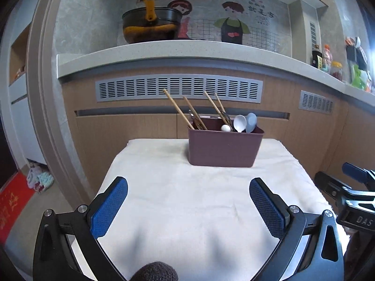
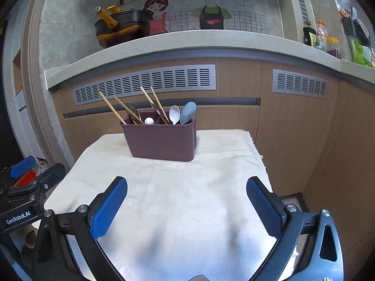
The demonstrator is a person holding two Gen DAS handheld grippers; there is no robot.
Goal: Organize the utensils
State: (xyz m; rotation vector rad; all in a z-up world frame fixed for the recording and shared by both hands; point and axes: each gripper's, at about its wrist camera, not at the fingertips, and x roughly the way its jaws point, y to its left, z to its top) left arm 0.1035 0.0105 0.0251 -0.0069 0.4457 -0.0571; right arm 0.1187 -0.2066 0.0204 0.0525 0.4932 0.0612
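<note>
A dark maroon utensil holder (image 1: 223, 148) (image 2: 161, 141) stands at the far side of a small table under a cream cloth (image 1: 199, 199) (image 2: 175, 187). In it stand wooden chopsticks (image 1: 179, 110) (image 2: 112, 109), a white spoon (image 1: 239, 123) (image 2: 174, 114), a grey-blue spoon (image 1: 251, 122) (image 2: 188, 112) and a darker utensil. My left gripper (image 1: 188, 183) is open over the near part of the cloth, nothing between its blue pads. My right gripper (image 2: 186, 183) is open too, beside it, also with nothing between its pads. Each gripper shows at the edge of the other's view.
Behind the table runs a kitchen counter (image 1: 164, 51) with wooden cabinet fronts and grey vents. A black pot with a yellow handle (image 1: 150, 23) sits on it at the left; bottles and jars (image 1: 328, 61) stand at the right. A red mat (image 1: 11, 201) lies on the floor, left.
</note>
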